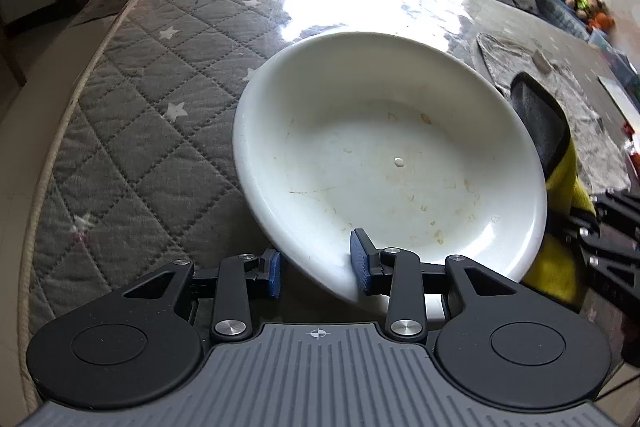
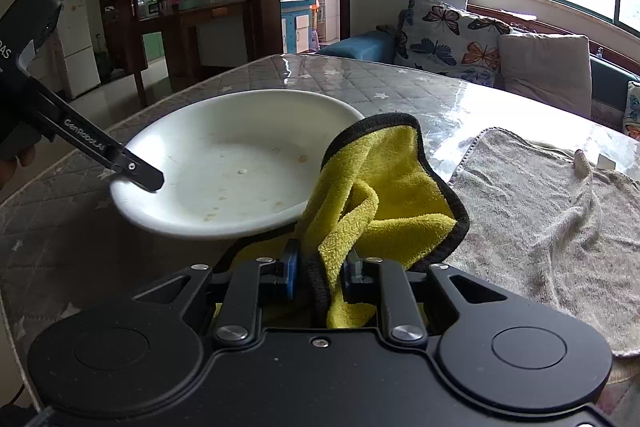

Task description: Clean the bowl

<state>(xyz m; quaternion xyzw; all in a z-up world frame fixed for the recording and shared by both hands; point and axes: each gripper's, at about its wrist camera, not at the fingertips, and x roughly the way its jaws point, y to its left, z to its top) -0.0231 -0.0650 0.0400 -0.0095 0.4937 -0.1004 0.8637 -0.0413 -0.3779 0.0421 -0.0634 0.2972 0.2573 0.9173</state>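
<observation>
over the quilted table [image 1: 132,115], left claw [image 1: 318,269] grips the tilted, food-specked bowl [image 1: 384,147]; right claw [image 2: 318,277] clamps yellow cloth [image 2: 380,187].

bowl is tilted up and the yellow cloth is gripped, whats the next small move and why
Probably bring the right gripper forward so the yellow cloth meets the bowl floor: the left gripper holds its rim, brownish specks remain inside, and the cloth sits just outside.

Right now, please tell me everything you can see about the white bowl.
The white bowl is wide, shallow and glossy, like ceramic. Small brownish specks and one pale drop soil its inside. It sits tilted above the quilted table cover. The left gripper clamps its near rim. The yellow cloth, held by the right gripper, reaches its edge.
</observation>
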